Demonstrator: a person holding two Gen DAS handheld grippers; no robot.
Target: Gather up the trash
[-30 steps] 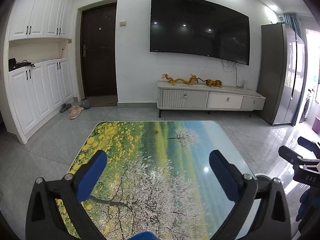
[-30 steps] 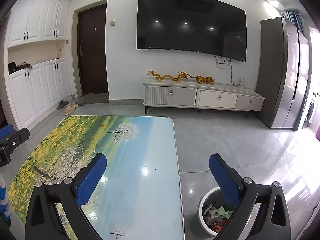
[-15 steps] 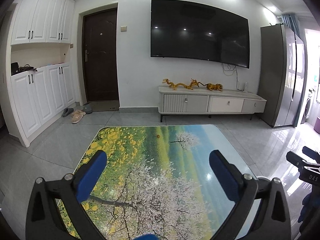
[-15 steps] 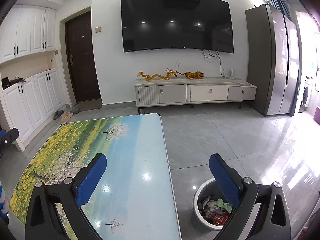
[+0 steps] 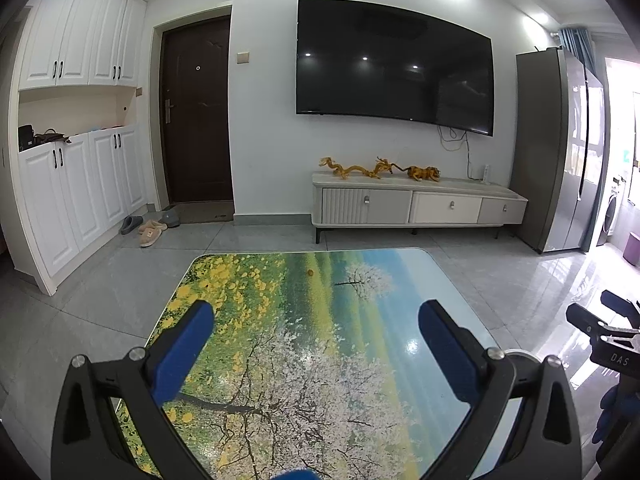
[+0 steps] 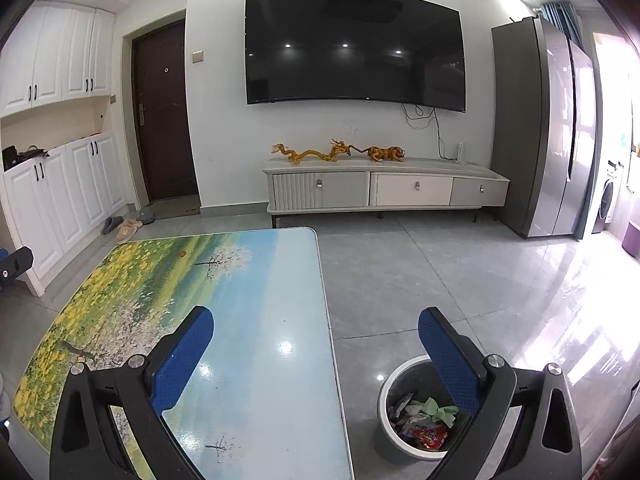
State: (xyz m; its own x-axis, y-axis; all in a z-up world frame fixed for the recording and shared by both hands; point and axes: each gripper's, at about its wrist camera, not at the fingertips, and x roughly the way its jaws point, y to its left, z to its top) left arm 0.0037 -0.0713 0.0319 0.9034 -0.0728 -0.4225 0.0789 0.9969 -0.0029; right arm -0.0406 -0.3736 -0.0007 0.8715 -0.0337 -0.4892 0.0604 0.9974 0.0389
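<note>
I've lifted both views a touch; left claw [image 5: 312,330] and right claw [image 6: 316,330] spread, empty. Bin [image 6: 386,390] of trash [image 6: 424,424] at five o'clock, table [image 6: 256,280] looks clear: finished, I'd say.

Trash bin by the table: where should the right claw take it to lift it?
Grip the trash bin by its rim on the left arc. Come straight down with one finger inside the wall and one outside. It stands upright with an open top and a thin wall, and looks too wide to span. The wrappers lie below the rim there. The right claw is open.
</note>
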